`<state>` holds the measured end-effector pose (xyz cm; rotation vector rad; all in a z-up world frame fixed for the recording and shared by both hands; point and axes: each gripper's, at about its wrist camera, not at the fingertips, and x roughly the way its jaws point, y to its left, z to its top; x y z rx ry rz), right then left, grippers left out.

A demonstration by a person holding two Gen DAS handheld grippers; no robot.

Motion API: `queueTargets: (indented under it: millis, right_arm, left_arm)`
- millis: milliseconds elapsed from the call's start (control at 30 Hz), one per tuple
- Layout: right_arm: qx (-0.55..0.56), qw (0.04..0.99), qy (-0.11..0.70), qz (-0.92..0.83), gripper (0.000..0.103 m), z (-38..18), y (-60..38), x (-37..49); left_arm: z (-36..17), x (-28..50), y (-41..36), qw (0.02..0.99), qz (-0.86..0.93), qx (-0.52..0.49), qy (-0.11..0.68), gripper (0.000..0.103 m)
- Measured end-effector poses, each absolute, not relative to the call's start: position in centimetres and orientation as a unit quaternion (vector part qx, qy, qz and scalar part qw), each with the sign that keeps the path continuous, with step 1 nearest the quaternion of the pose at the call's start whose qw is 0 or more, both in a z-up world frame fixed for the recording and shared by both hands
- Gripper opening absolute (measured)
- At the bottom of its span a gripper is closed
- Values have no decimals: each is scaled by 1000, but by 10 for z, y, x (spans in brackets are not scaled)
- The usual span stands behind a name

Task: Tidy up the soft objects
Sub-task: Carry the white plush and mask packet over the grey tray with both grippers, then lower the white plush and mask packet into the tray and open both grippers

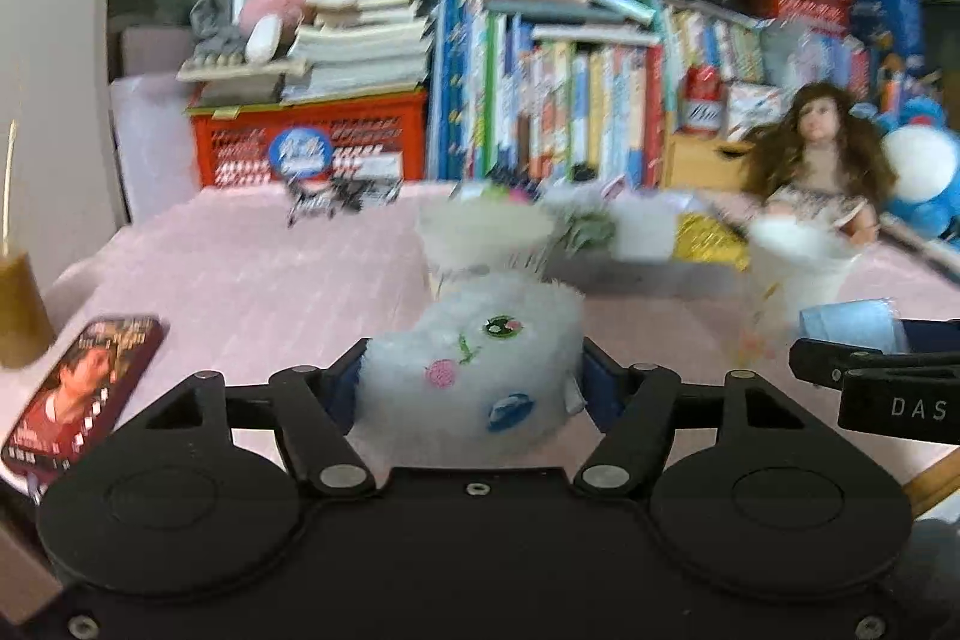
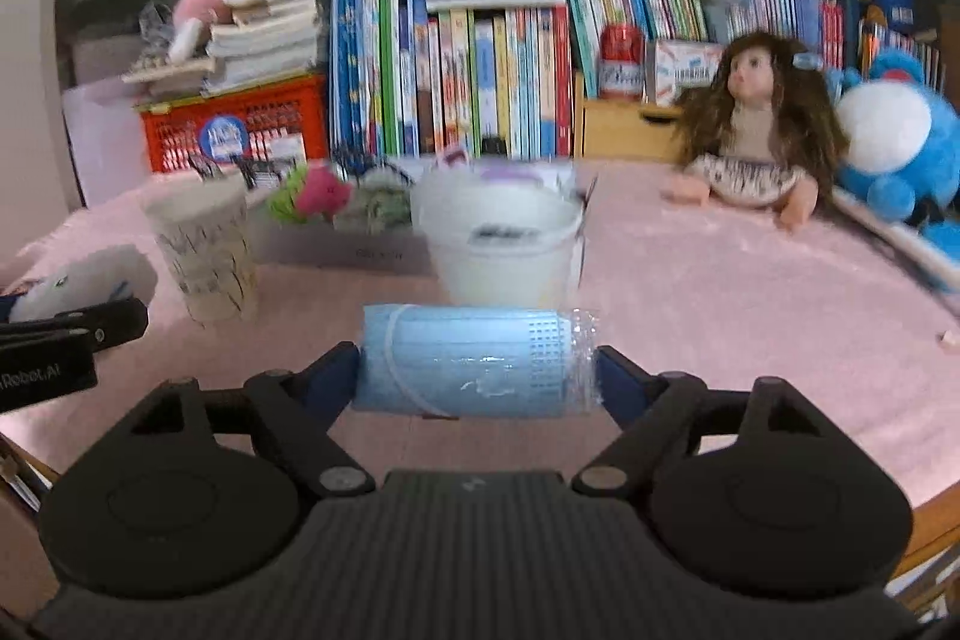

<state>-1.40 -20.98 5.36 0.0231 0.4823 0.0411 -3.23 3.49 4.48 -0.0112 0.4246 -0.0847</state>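
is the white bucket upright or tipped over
Upright. In the right wrist view the white bucket stands on the pink tablecloth with its open rim facing up, just beyond the pack of blue masks.

right tool (image 2: 477, 370) clamps blue mask pack (image 2: 474, 364) | white bucket (image 2: 504, 250) behind | pink cloth (image 2: 720, 280)

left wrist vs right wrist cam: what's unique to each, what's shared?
Left wrist only: a phone at the table's left edge, and the left gripper clamped on a white fluffy plush.
Right wrist only: the right gripper clamped on a blue mask pack, and a pink-green toy.
Both: doll, white bucket, orange crate.
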Motion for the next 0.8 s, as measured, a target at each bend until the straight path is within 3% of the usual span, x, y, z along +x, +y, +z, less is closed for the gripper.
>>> queueTargets:
  millis: [433,800]
  right_arm:
    - [21,980,191,53,85,132,-241,-1]
    - [54,947,306,79,86,162,-268,111]
  left_arm:
    - [144,-3,42,975,-116,-6,192,67]
    - [180,129,32,943,-135,-22,304,67]
